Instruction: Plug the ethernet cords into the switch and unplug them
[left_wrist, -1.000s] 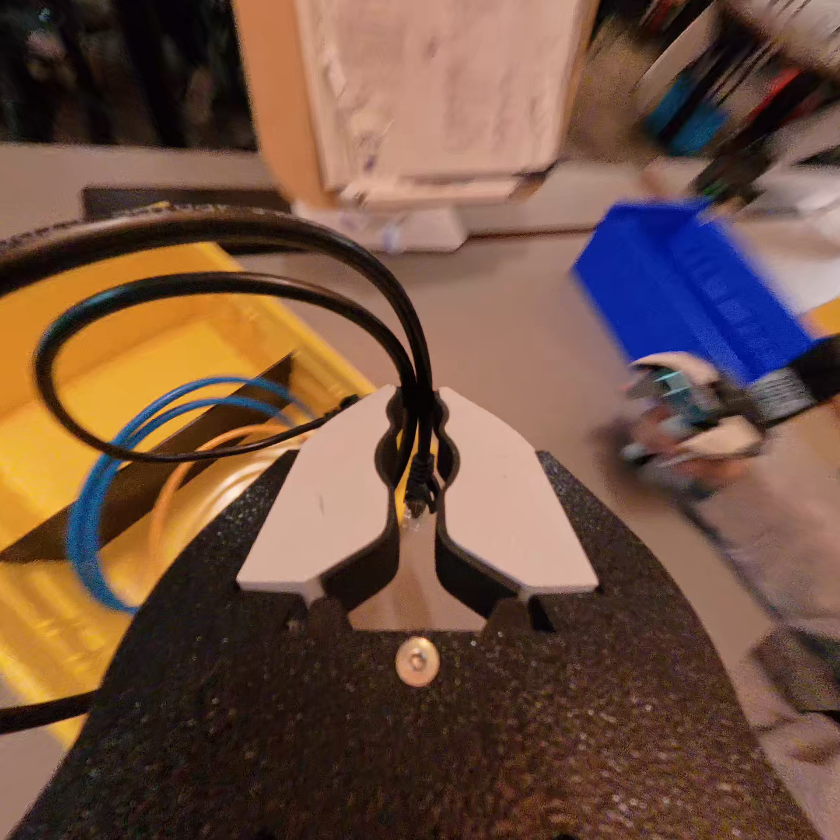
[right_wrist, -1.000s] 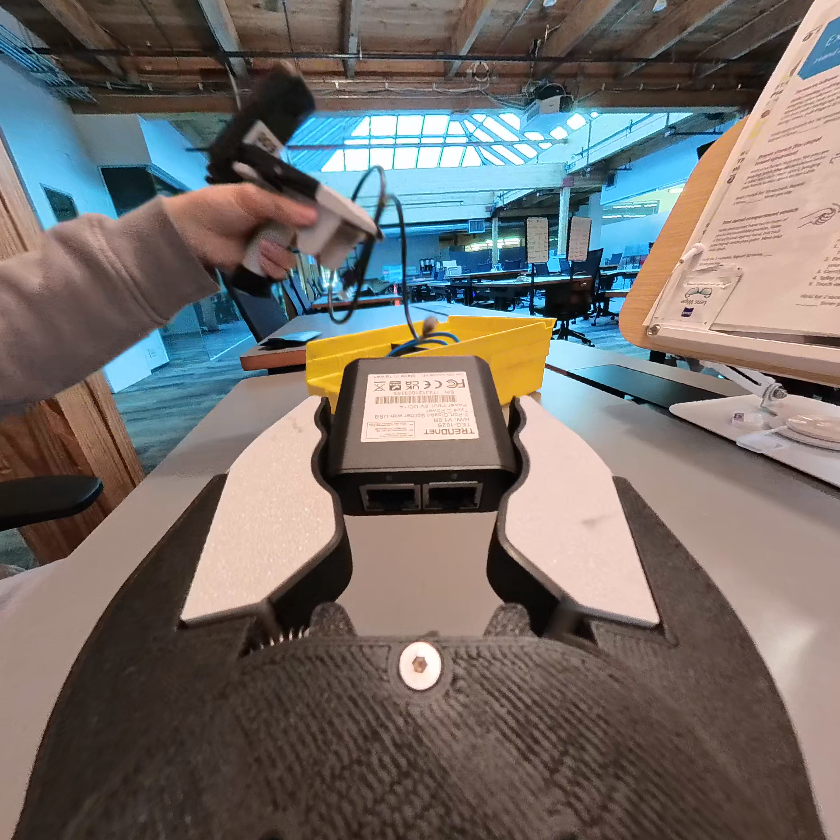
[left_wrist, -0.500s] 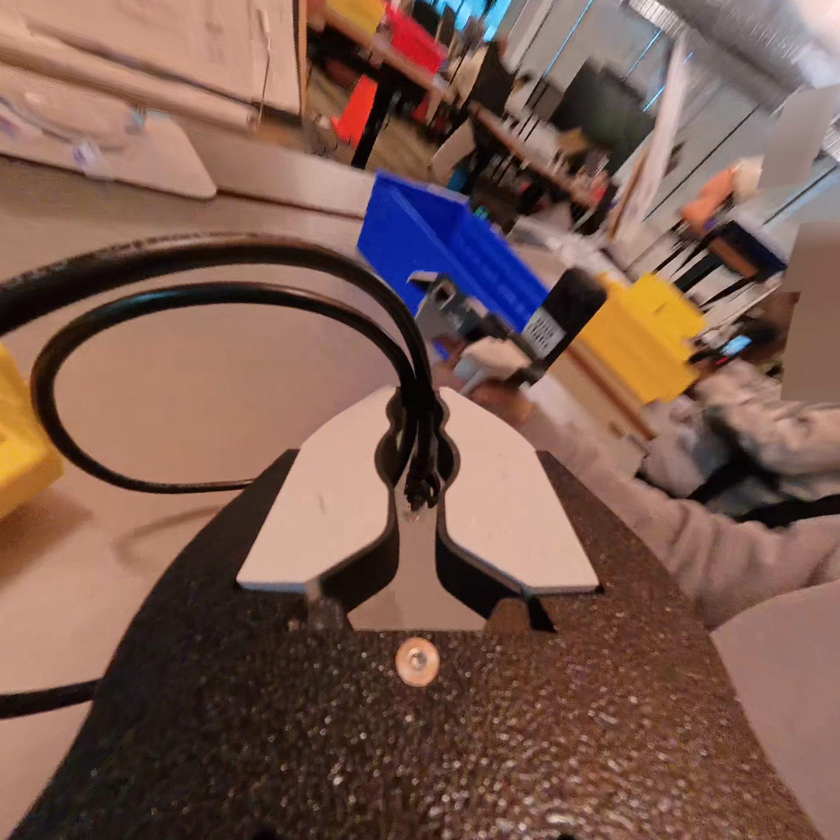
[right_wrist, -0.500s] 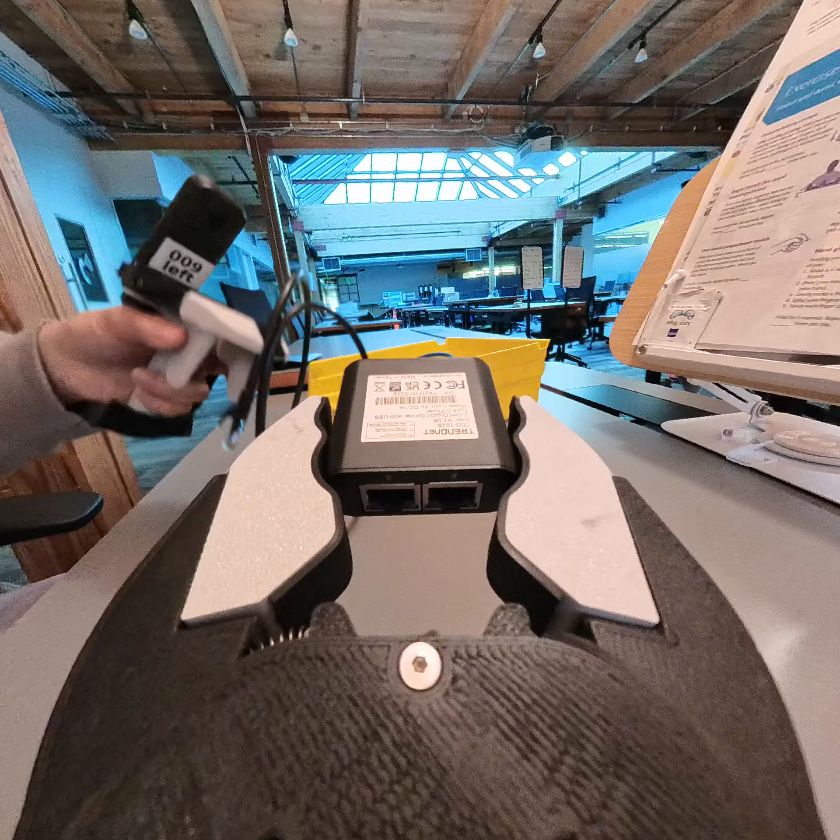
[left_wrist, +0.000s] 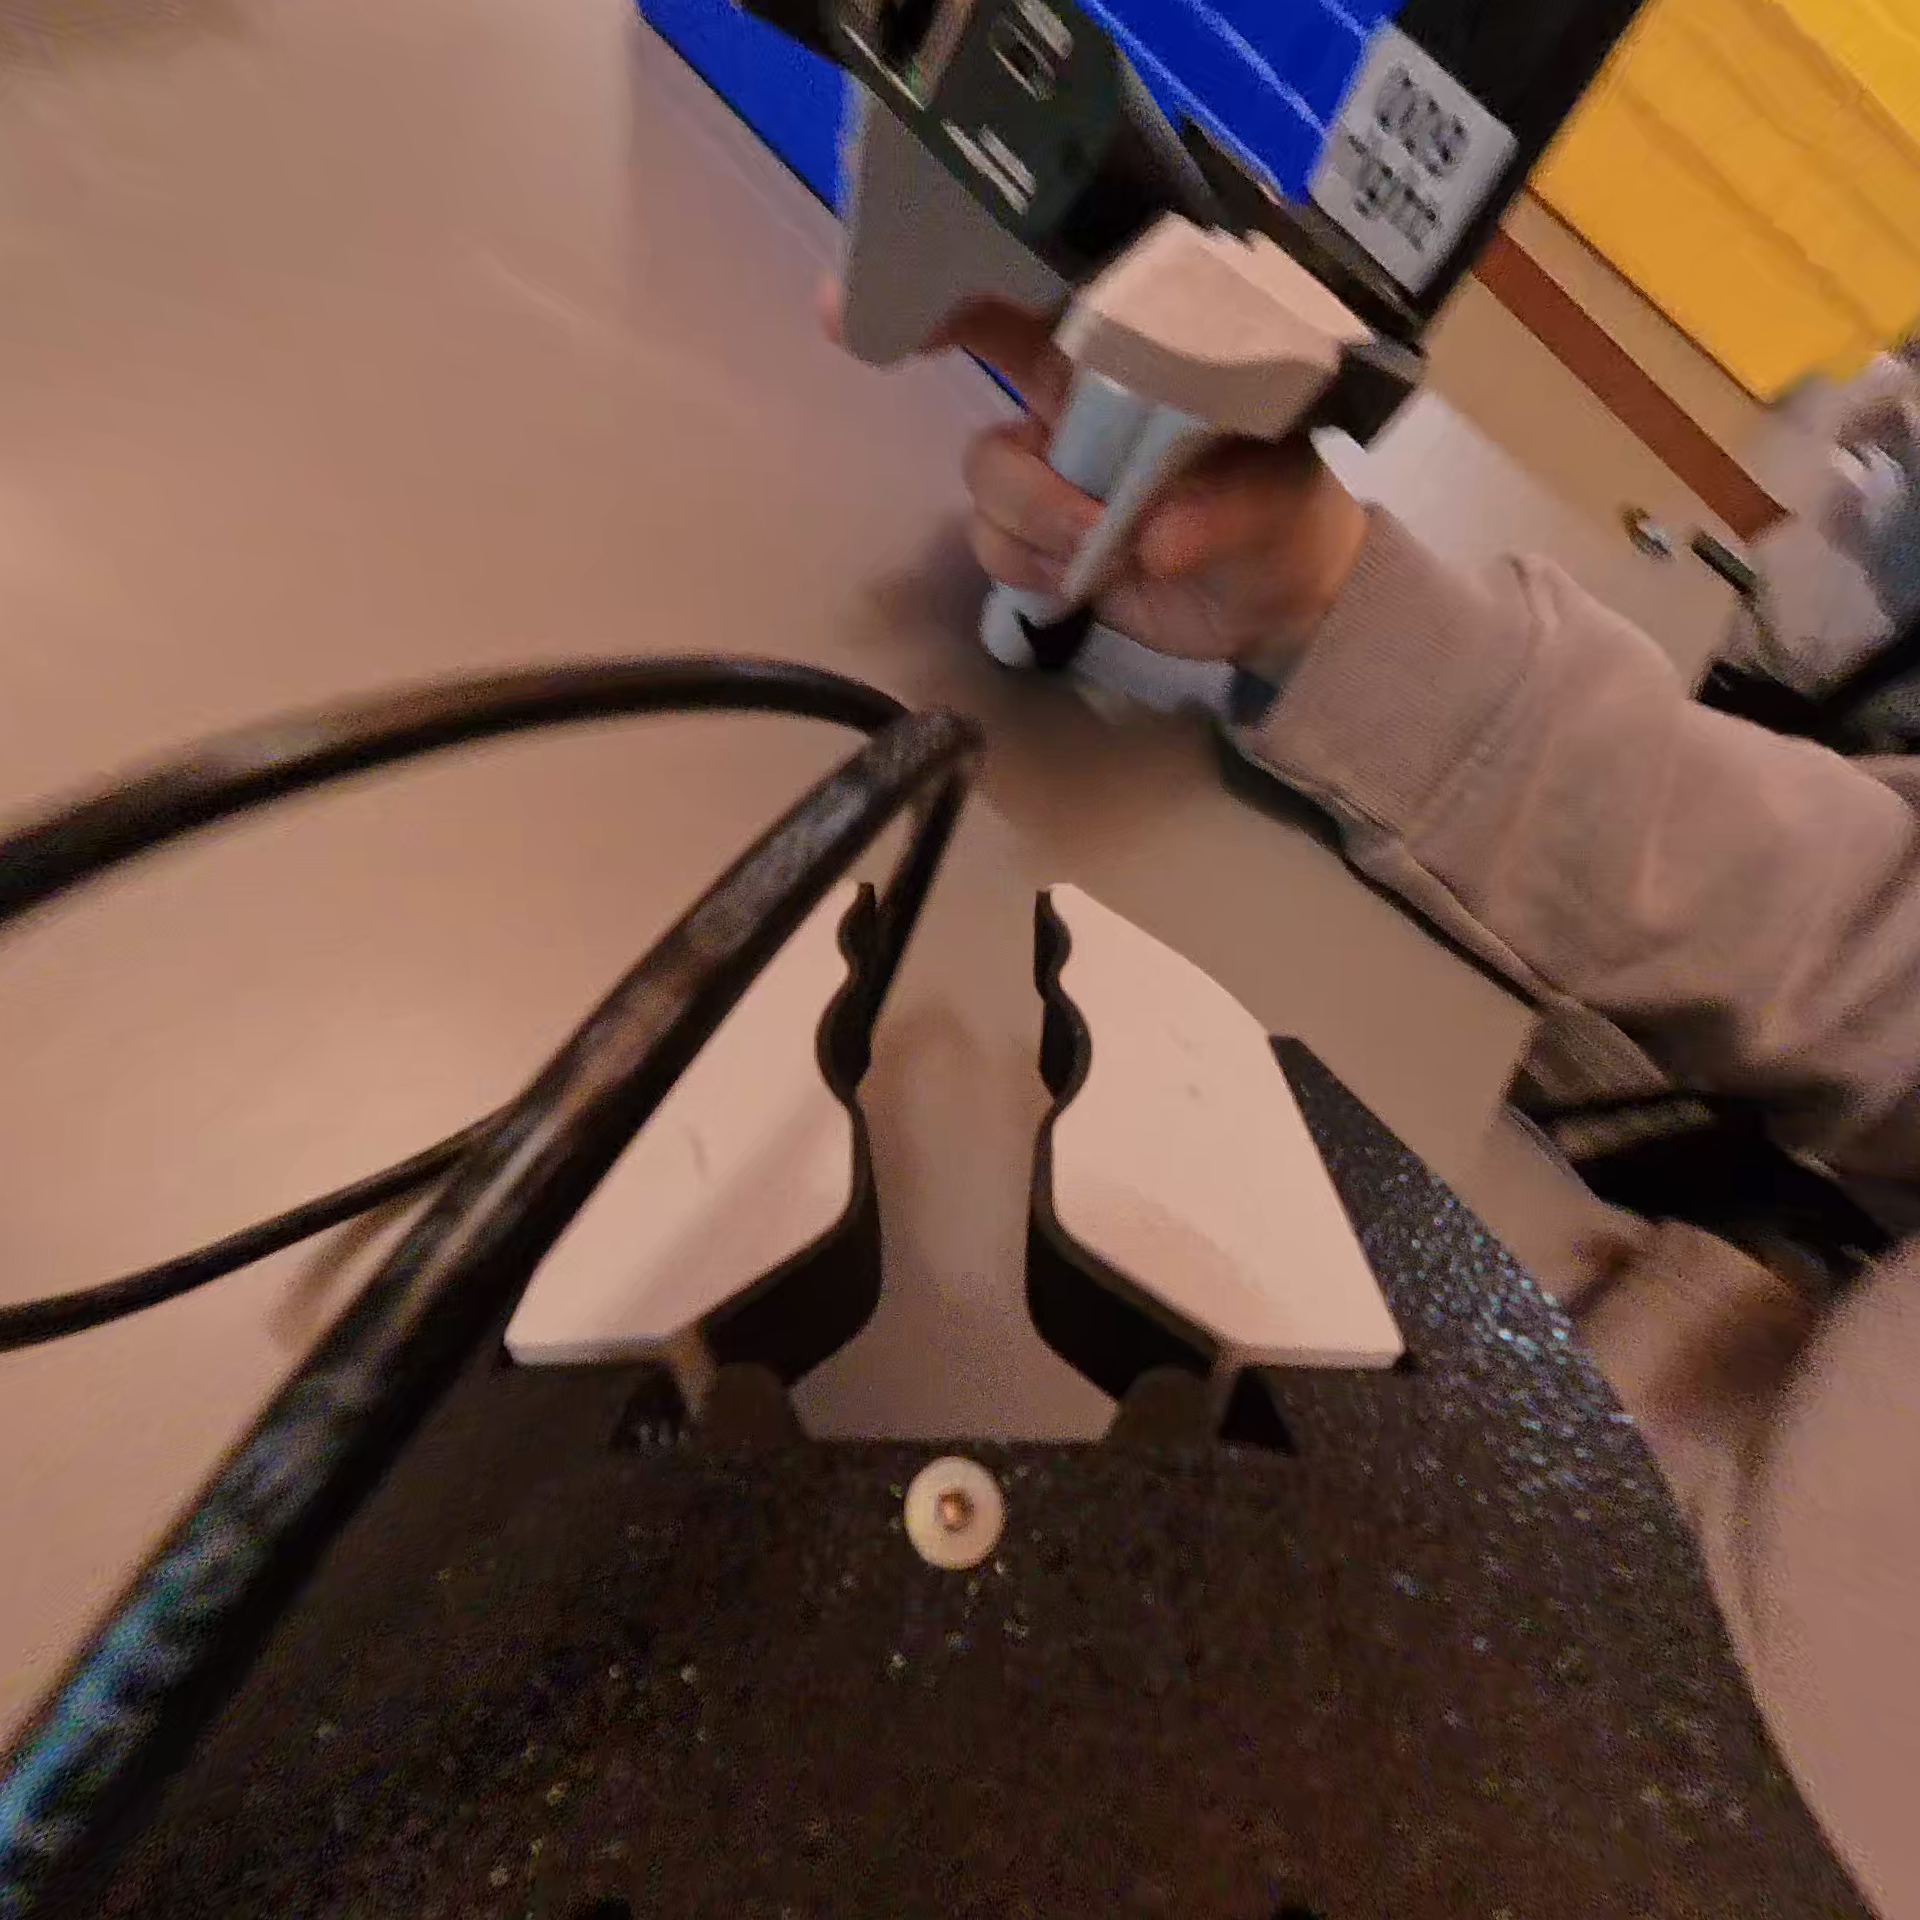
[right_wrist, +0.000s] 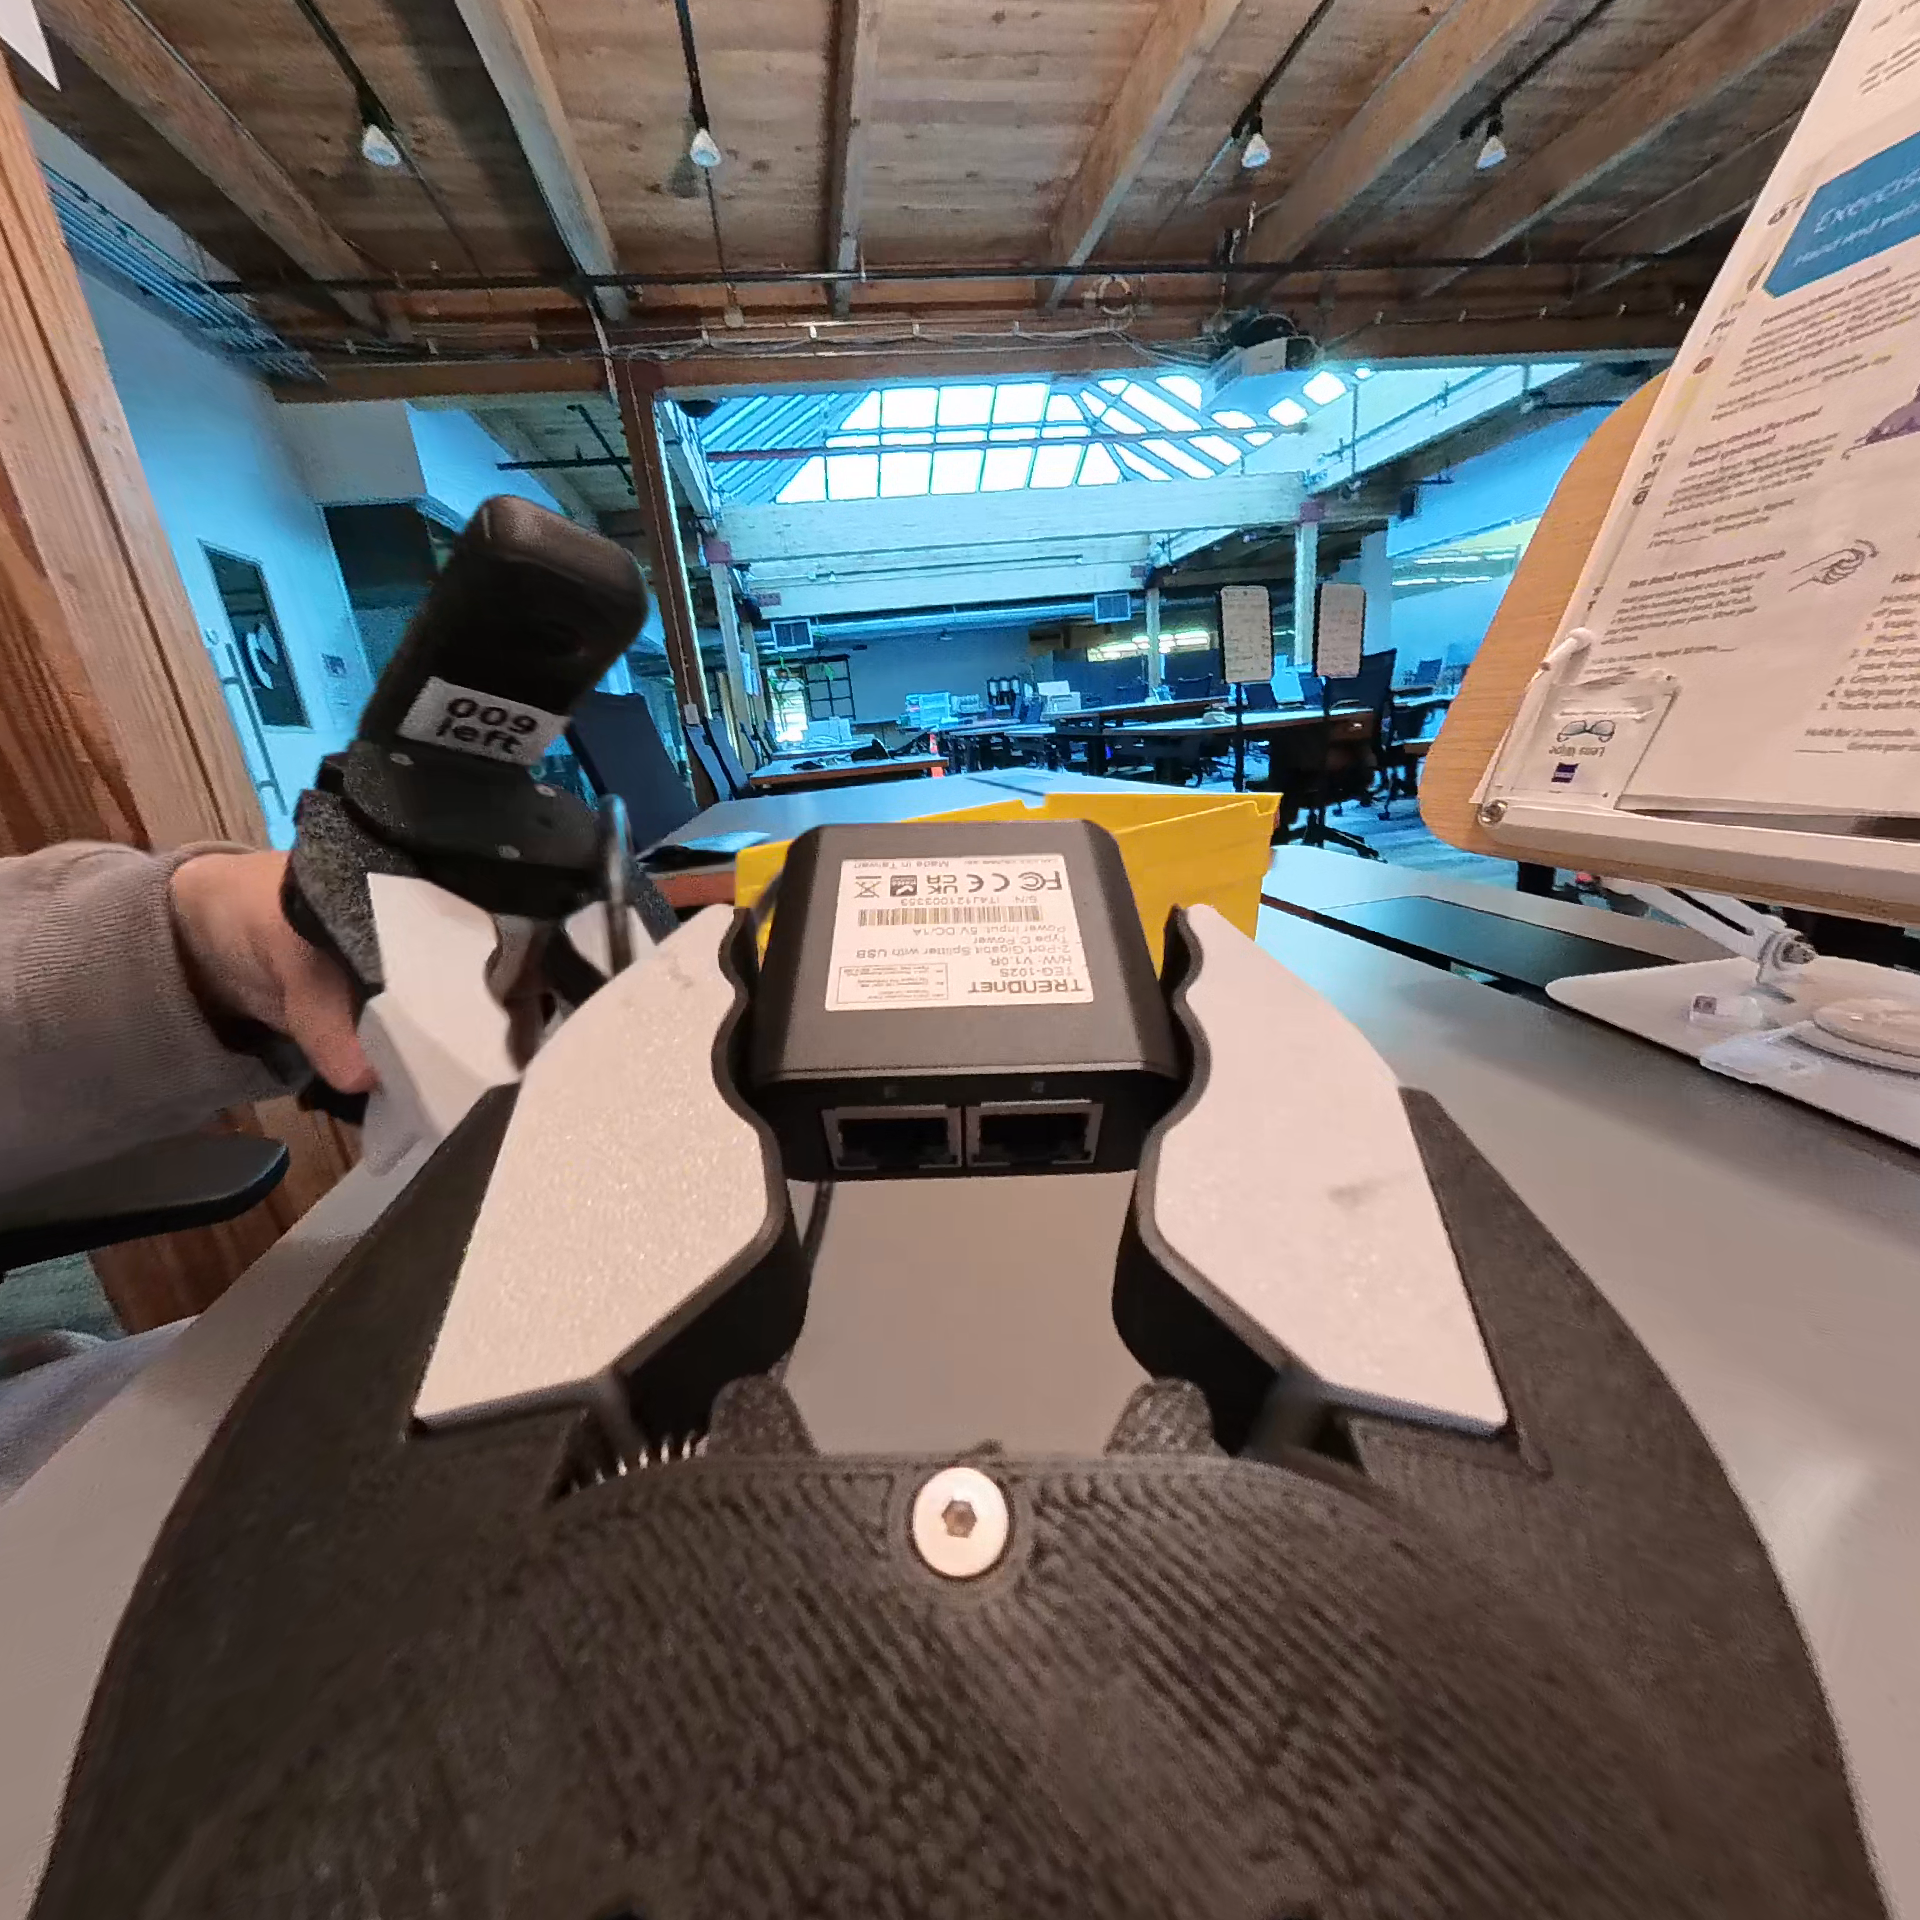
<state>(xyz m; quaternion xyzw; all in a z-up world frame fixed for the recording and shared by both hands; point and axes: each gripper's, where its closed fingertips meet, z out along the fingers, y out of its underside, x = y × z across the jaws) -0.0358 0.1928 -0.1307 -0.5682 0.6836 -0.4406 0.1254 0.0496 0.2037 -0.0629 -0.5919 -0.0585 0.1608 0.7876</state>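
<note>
- The switch (right_wrist: 961, 977), a small black box with a white label on top, sits clamped between the two fingers of the right gripper (right_wrist: 961, 1039), one finger against each side wall.
- Two ports (right_wrist: 961, 1138) sit side by side on its near face, toward the camera; both are empty.
- In the left wrist view the left gripper (left_wrist: 951, 977) has its jaws parted with a clear gap, and nothing is held between them.
- A black ethernet cord (left_wrist: 582, 1091) lies across the outer edge of the left finger (left_wrist: 707, 1174), running from 7 o'clock up to a bend just beyond the fingertips, then looping away toward 9 o'clock; a thinner strand runs alongside. Motion blur hides whether this is one cord or two, and no plug can be made out.
- The cord lies over the grey tabletop (left_wrist: 364, 364).
- At 1 o'clock in that view a hand (left_wrist: 1174, 551) grips the right gripper's handle, the sleeve (left_wrist: 1558, 821) trailing to 3 o'clock.
- One blue bin (left_wrist: 1226, 94) stands at 12 o'clock behind it.
- In the right wrist view, one yellow bin (right_wrist: 1195, 862) stands just behind the switch, the other hand (right_wrist: 260, 966) holds the left gripper at 9 o'clock, and a document stand (right_wrist: 1714, 665) with printed sheets is at 2 o'clock.
</note>
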